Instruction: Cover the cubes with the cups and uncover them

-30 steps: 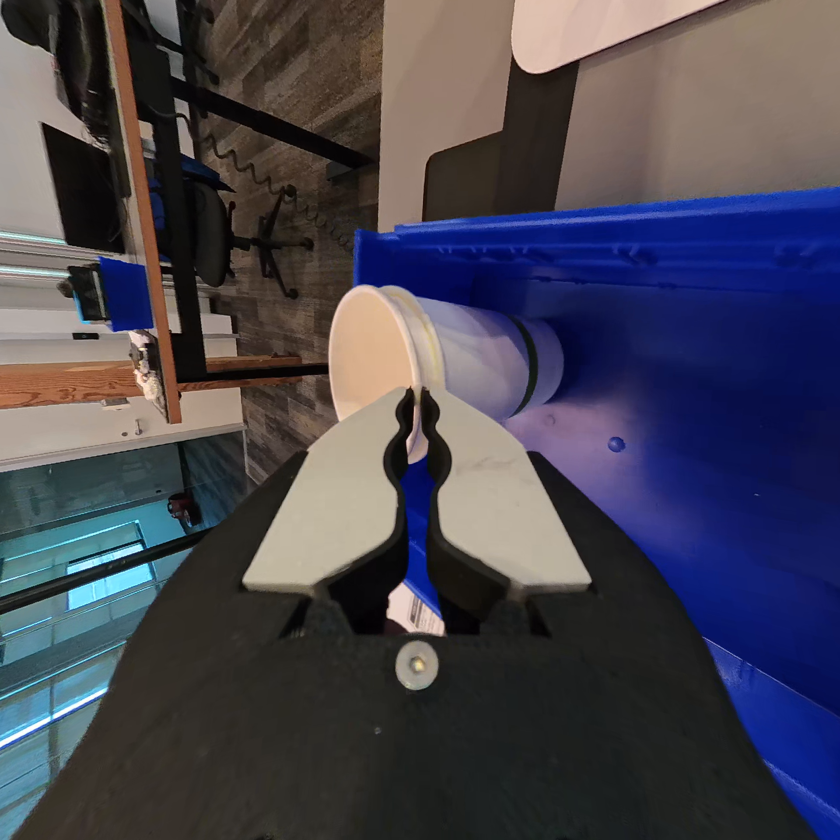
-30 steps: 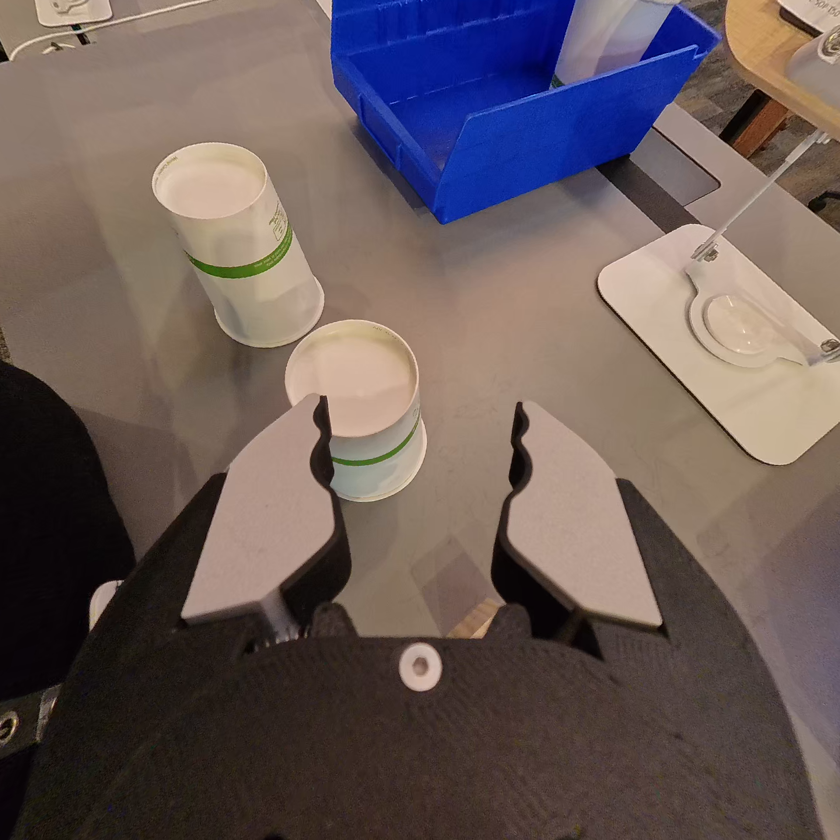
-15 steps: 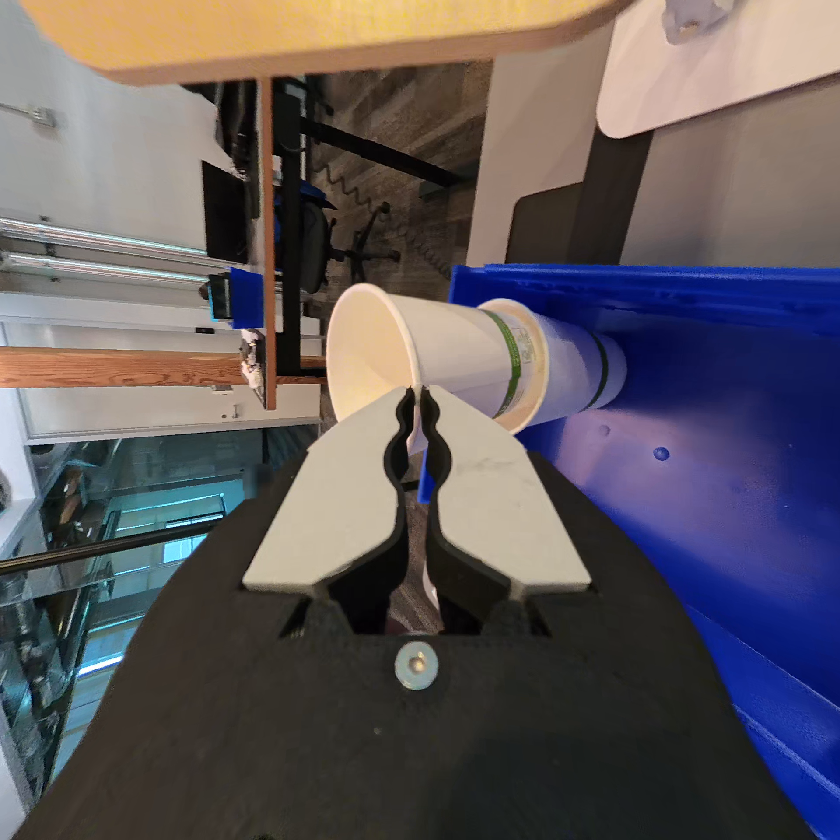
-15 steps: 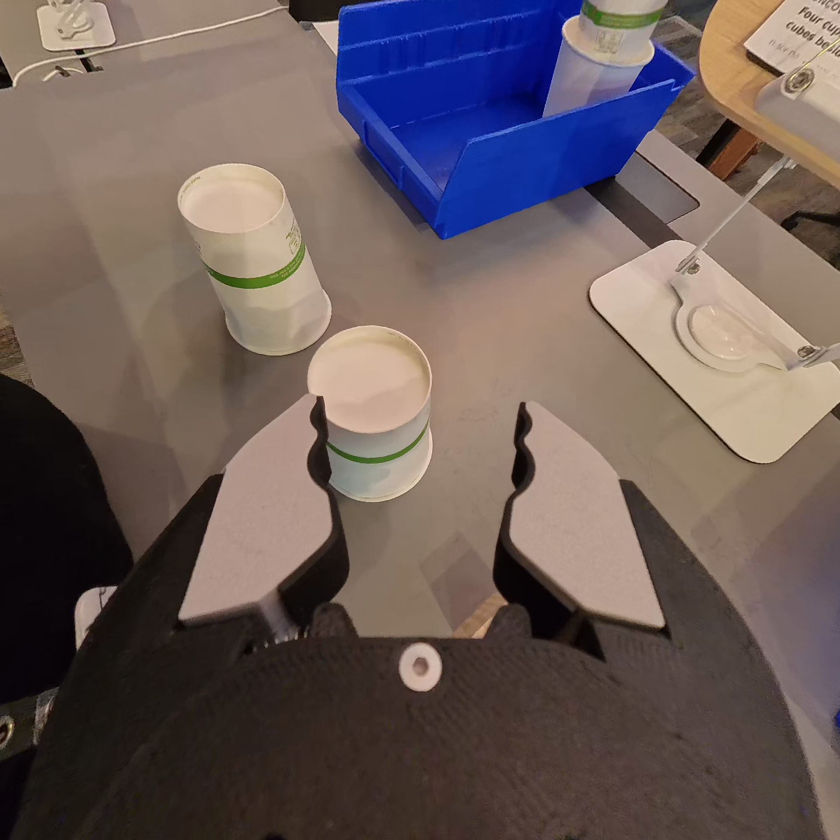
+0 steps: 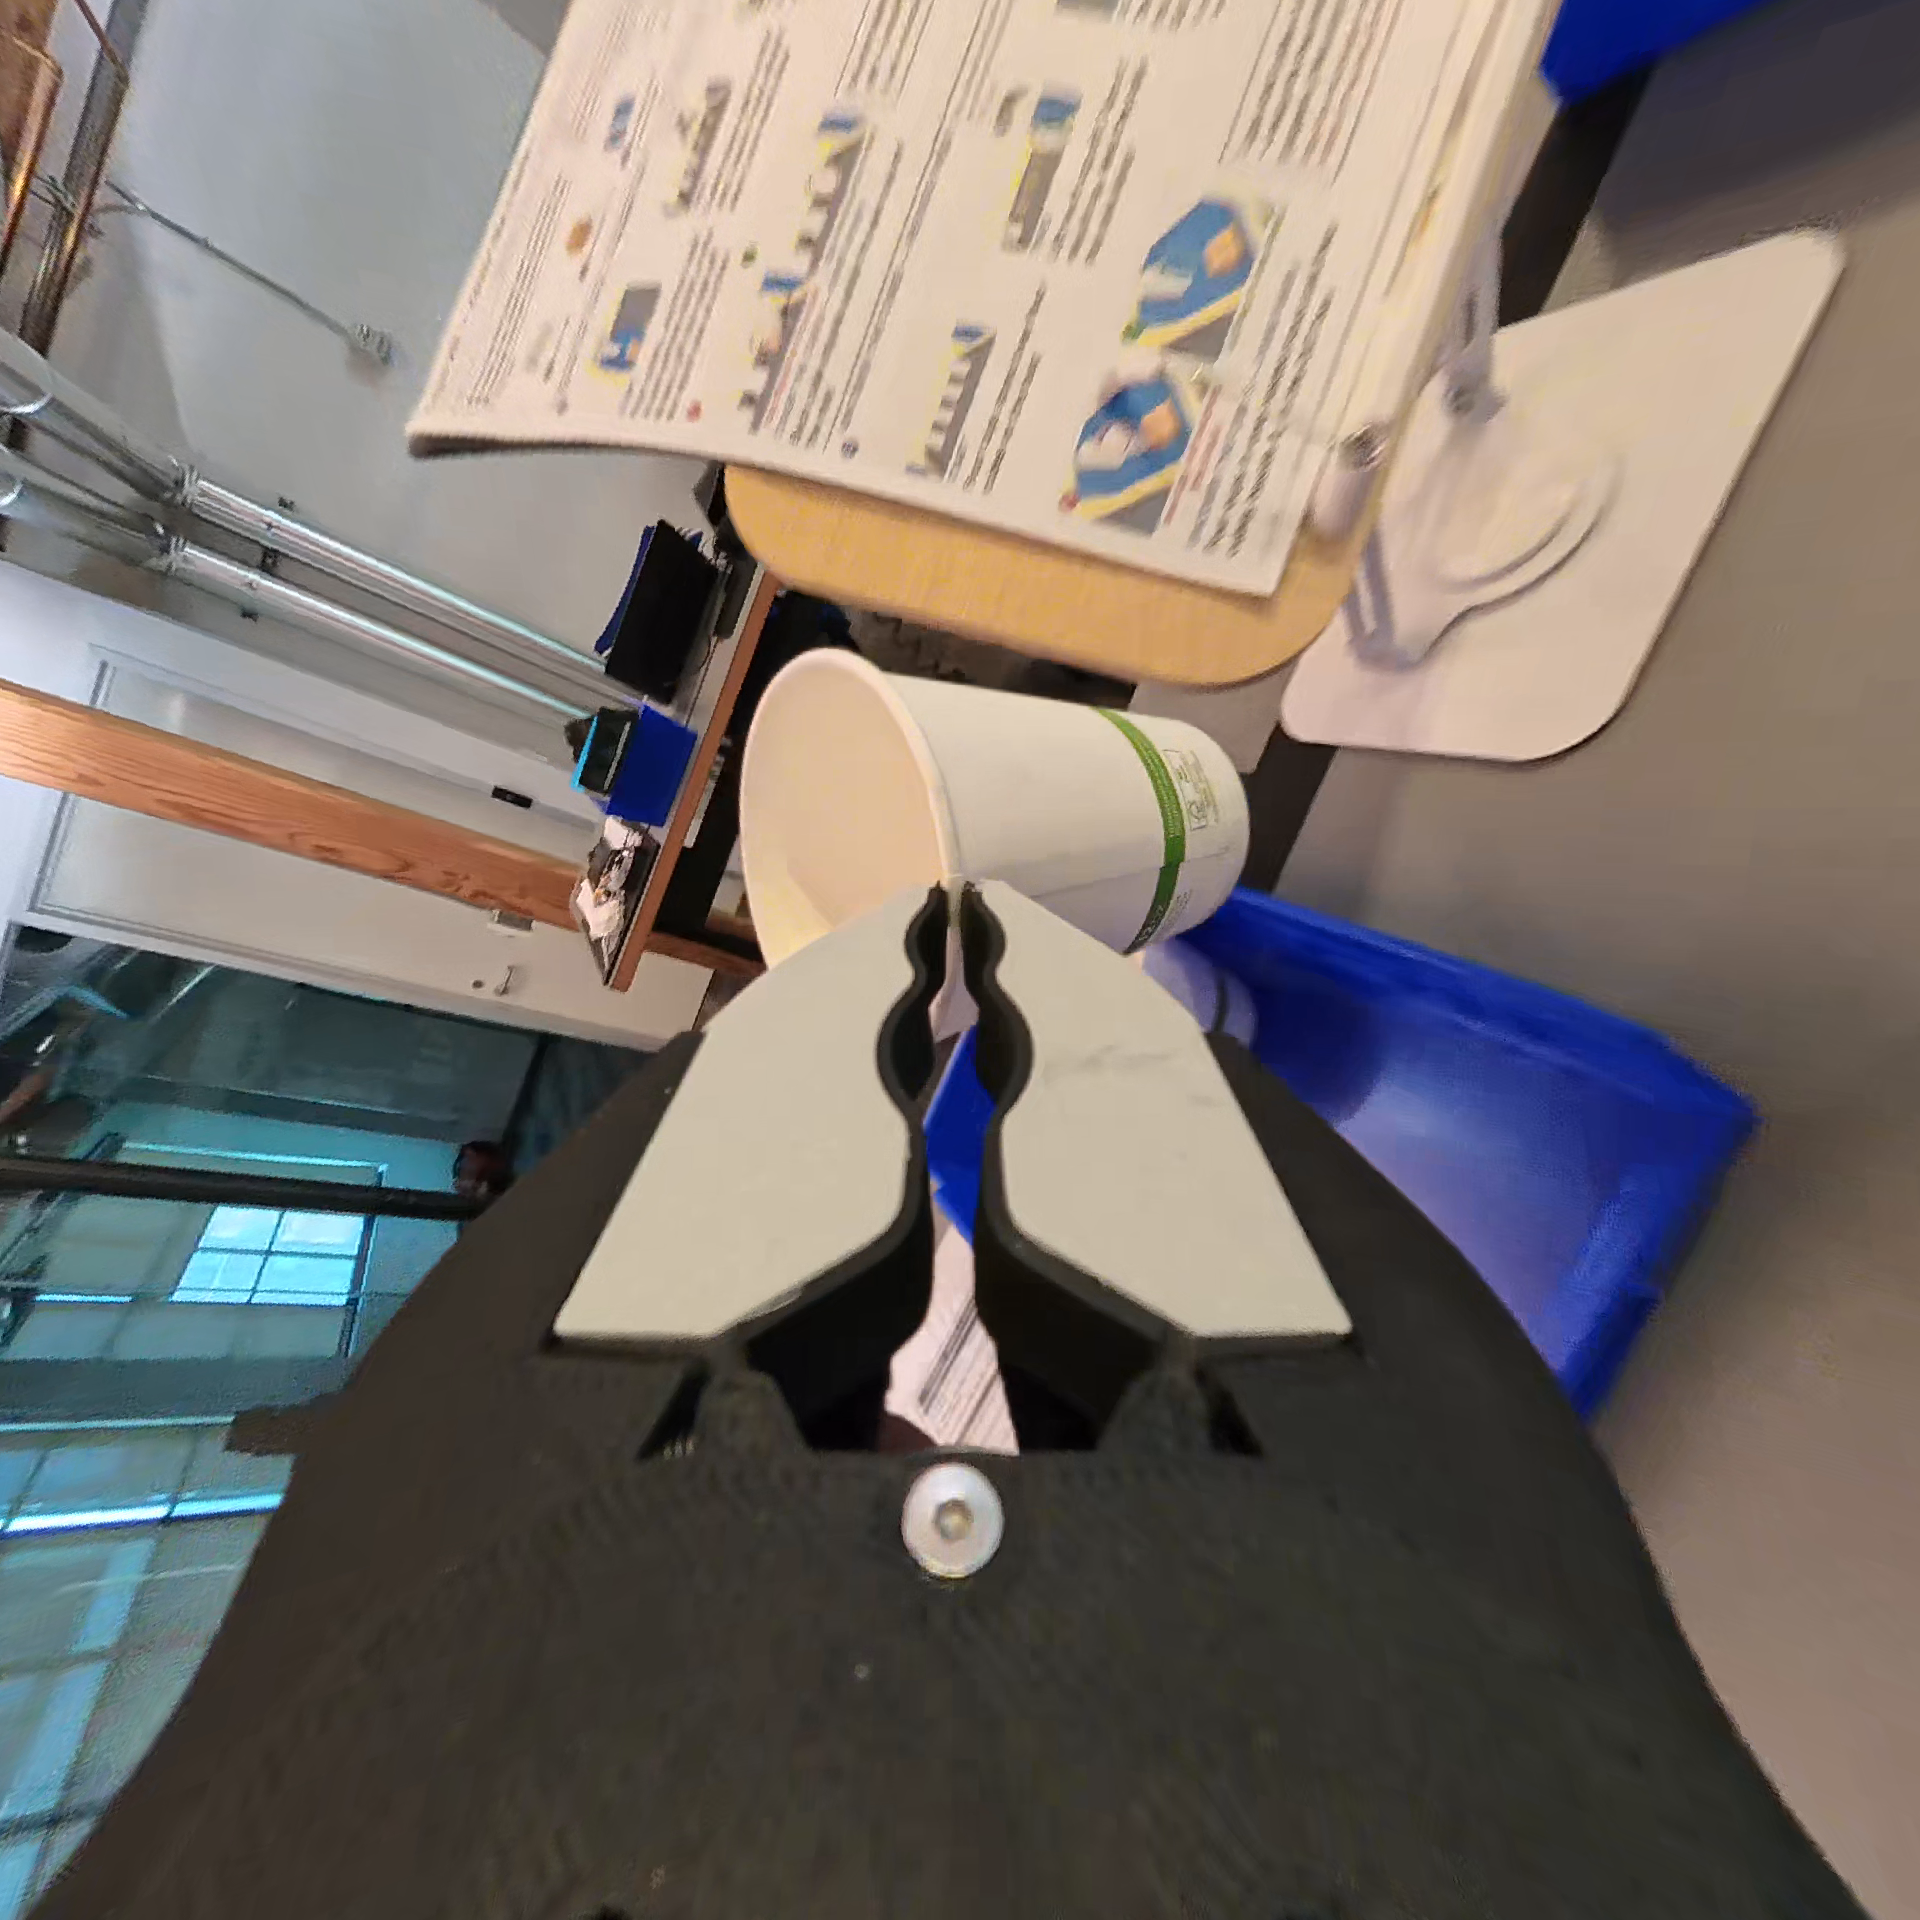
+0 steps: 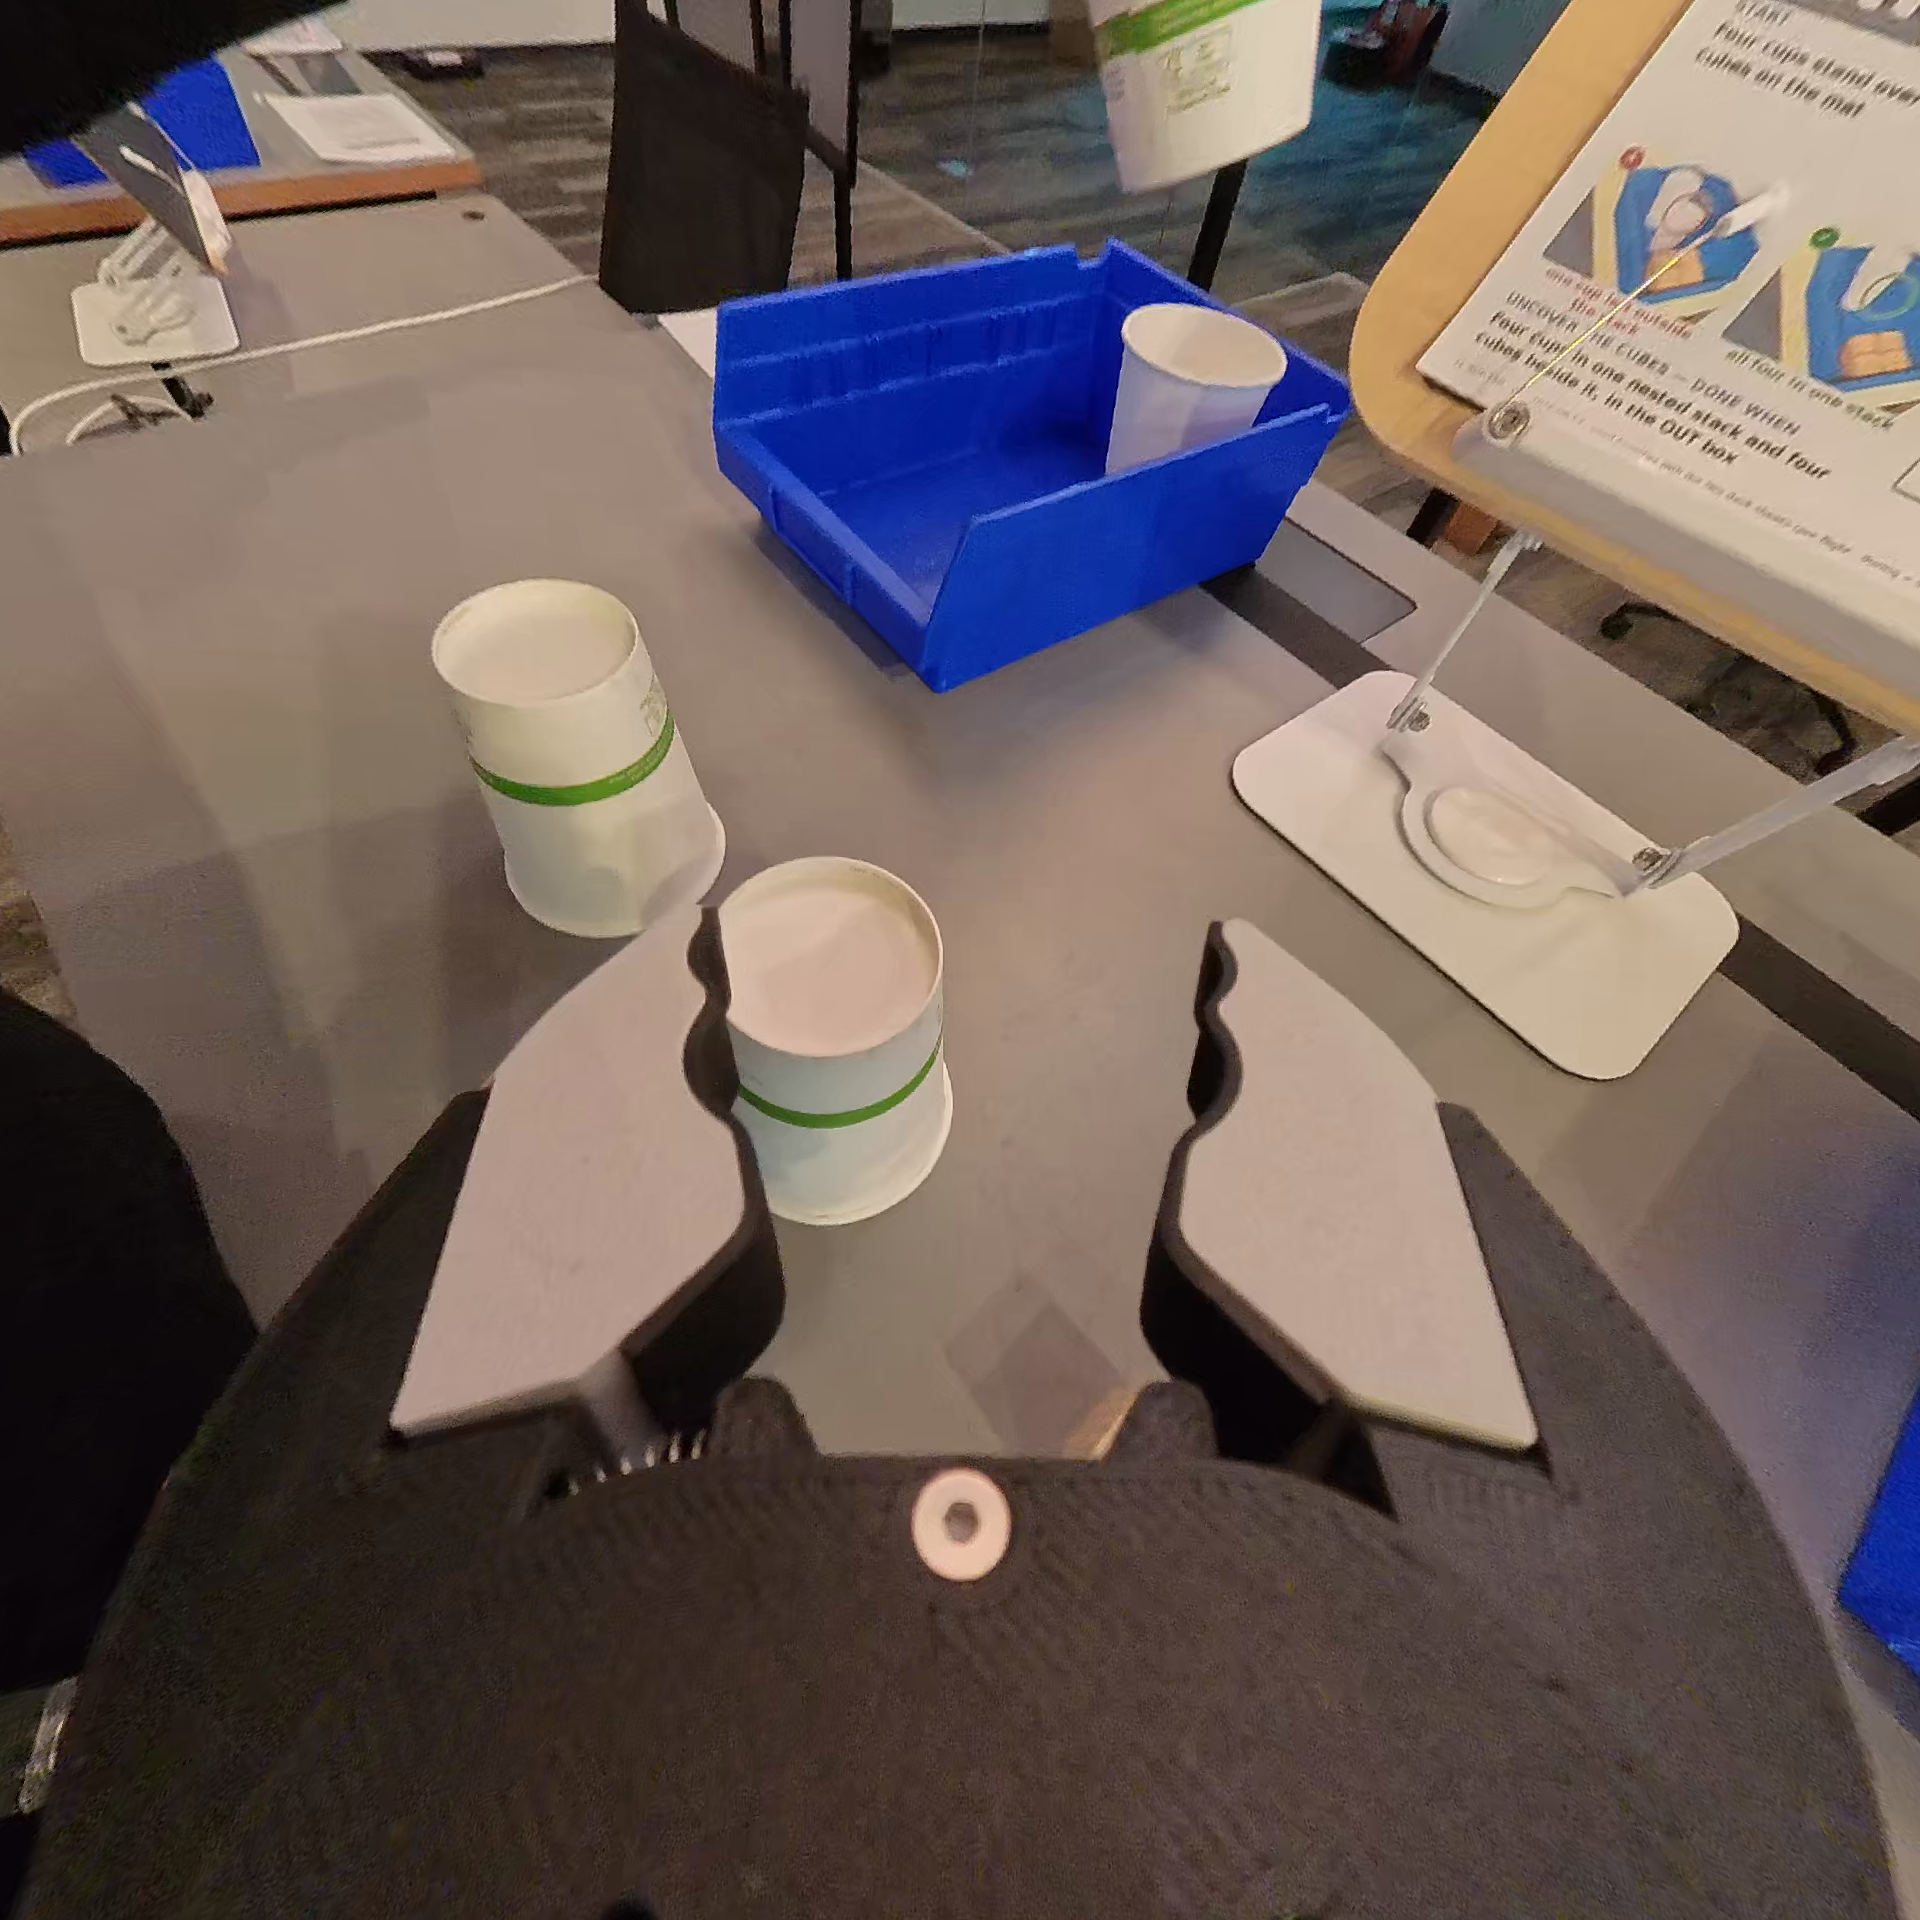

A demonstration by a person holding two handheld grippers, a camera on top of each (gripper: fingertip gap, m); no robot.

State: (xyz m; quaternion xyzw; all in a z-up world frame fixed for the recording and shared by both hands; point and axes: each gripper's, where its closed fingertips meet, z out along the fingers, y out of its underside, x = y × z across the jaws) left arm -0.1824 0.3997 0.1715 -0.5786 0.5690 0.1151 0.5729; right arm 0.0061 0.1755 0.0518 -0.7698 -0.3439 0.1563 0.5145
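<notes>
Above the blue plastic bin (image 6: 1023,457), the left gripper (image 5: 954,914), jaws pinched on a white green-banded paper cup's (image 5: 997,800) rim, has lifted it off the cup left inside (image 6: 1195,390). The right gripper (image 6: 956,997) hangs wide open, empty, beside two upturned cups (image 6: 831,1029) on the grey counter (image 6: 1091,790); no cubes show.

Left wrist view: rolled sideways, close above the blue bin (image 5: 1455,1122), faced past it toward the instruction board (image 5: 935,260) and the room beyond. Right wrist view: upright, higher and farther from the blue bin (image 6: 997,499), looked down across the grey table (image 6: 1091,748). Shared by both: the bin, the board (image 6: 1704,260) and its white stand base (image 6: 1507,935) beside the bin.
</notes>
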